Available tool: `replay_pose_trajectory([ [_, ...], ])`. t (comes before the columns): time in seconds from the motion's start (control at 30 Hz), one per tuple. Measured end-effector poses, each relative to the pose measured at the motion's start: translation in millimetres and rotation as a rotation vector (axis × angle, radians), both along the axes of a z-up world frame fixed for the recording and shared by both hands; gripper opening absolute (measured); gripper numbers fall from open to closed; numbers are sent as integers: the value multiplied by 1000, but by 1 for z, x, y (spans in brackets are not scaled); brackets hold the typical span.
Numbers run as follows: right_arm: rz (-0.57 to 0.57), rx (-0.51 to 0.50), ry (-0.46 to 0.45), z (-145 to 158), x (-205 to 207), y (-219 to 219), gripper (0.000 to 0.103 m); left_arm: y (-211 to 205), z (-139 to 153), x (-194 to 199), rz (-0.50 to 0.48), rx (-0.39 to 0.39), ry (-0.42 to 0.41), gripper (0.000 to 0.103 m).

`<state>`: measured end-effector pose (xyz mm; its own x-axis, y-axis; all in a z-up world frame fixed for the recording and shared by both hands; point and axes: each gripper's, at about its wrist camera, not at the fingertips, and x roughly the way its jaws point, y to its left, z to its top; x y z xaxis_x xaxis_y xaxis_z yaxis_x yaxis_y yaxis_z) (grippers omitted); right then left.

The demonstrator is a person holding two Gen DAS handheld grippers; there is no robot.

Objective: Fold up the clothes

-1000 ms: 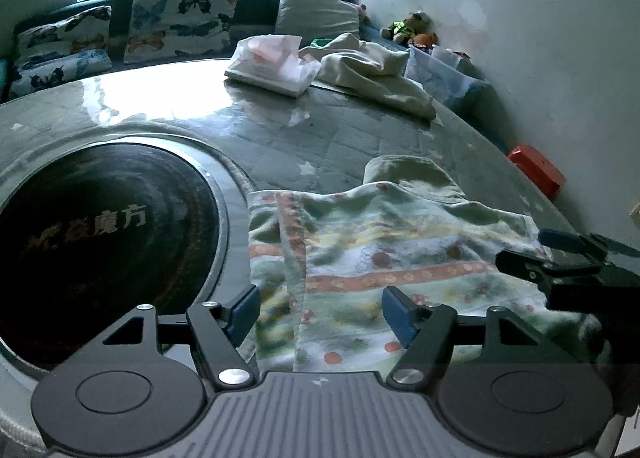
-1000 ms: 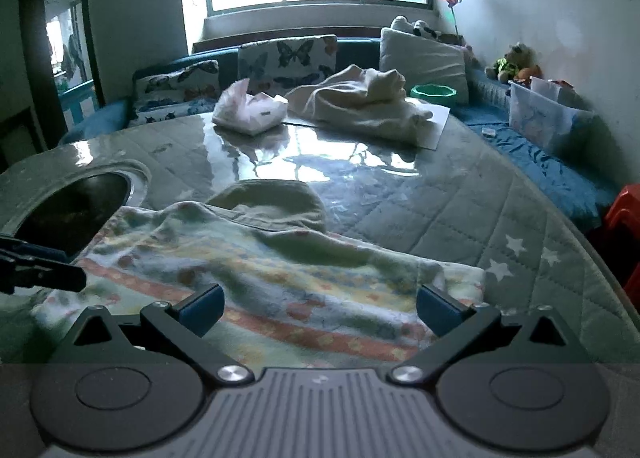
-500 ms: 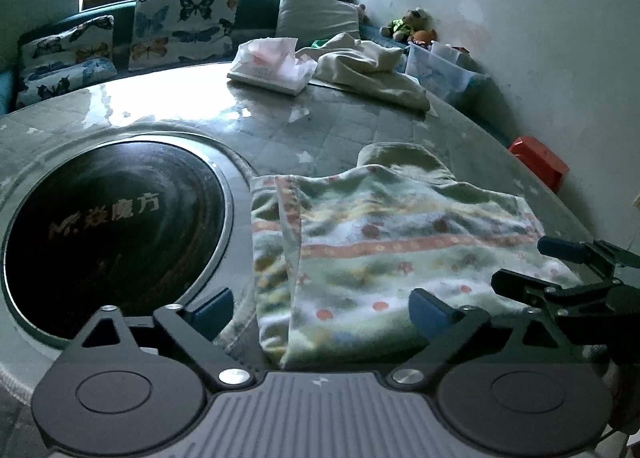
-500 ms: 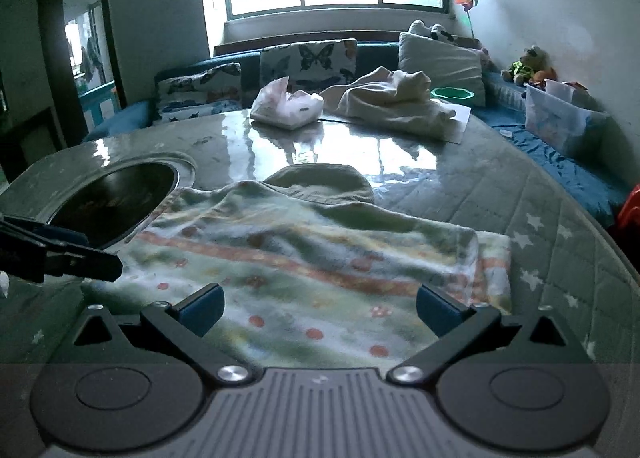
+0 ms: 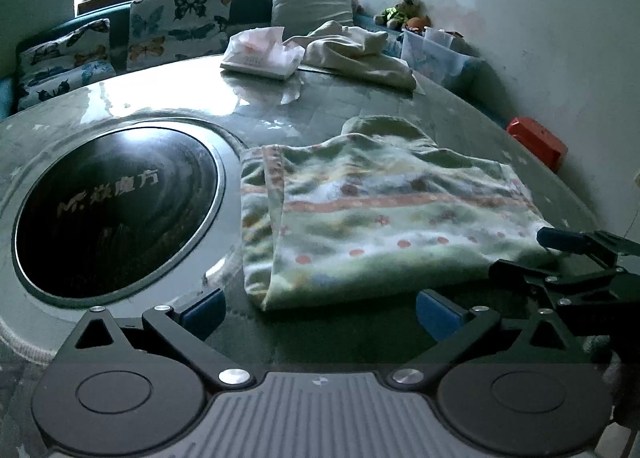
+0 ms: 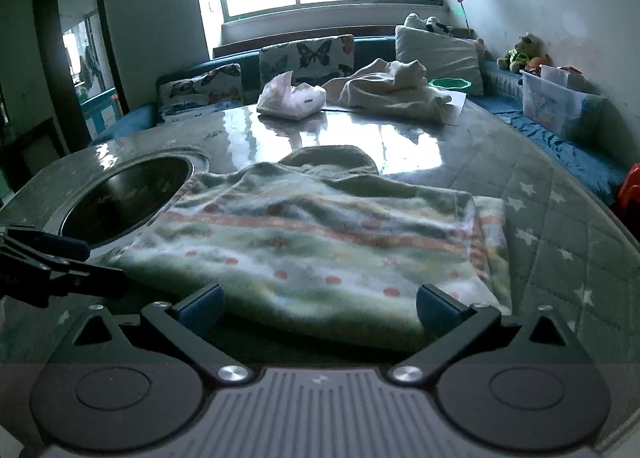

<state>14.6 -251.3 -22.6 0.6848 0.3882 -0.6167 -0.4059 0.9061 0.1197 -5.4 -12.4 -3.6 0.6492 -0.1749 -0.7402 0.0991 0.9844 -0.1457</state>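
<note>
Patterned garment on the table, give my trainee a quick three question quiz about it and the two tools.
1. True or false: the left tool is shut on the patterned garment.
2. Which lies farther back on the table: A the cream cloth, B the patterned garment?
3. Fill in: the dark round inset sits on the garment's ___ side in the left wrist view.

Key: 1 false, both it and the right tool are open; 2 A; 3 left.

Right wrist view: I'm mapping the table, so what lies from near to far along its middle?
Open right gripper → green patterned fleece garment with orange dots → glossy table top → white tissue pack → butterfly-print cushion.
</note>
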Motion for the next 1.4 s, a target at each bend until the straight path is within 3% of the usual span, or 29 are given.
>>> replay_pose_trajectory([
  [0.63, 8, -12, 3, -2, -36, -4, 103, -15, -10, -30, -19, 60, 59, 103],
  [1.4, 35, -20, -9, 2, -51, 0, 103, -26, -2, -47, -15, 142, 24, 103],
])
